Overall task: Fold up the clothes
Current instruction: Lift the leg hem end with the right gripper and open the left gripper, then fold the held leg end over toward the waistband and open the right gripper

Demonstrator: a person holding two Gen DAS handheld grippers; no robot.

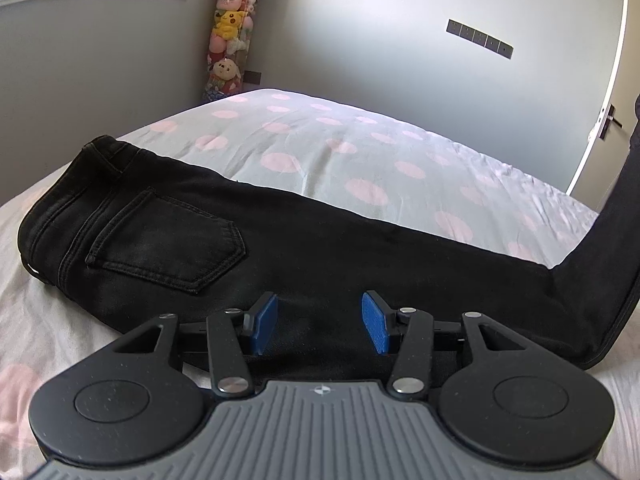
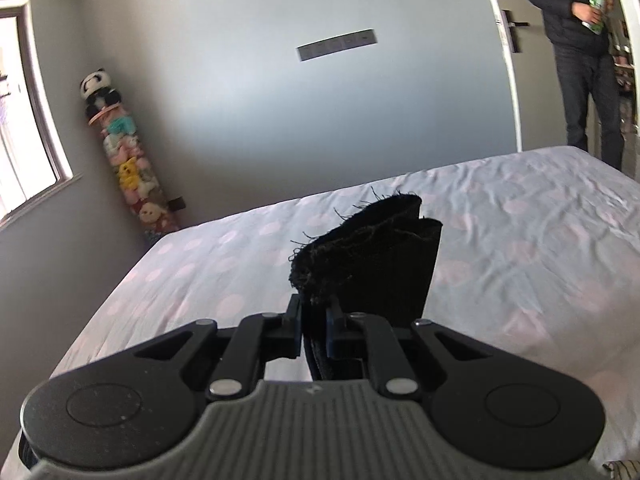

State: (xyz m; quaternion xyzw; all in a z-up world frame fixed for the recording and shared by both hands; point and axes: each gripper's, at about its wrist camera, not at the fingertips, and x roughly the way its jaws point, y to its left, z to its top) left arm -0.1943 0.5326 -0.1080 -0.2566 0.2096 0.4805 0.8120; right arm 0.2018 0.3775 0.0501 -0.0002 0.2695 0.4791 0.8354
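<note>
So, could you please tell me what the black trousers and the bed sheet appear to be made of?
The black trousers look like matte denim: visible topstitching, a patch pocket, and frayed threads at the hem clamped in the right gripper. The bed sheet looks like thin woven fabric, probably cotton, softly creased, printed with pink dots.

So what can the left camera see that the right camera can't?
Only the left wrist view shows the top of the black jeans lying flat on the bed, with the back pocket, and the open left tool just above them. Only the right wrist view shows the frayed leg ends pinched in the shut right tool, the panda toy, and a person in the doorway. Both show the spotted bed sheet, the column of stuffed toys in the corner, the window and the grey wall.
</note>
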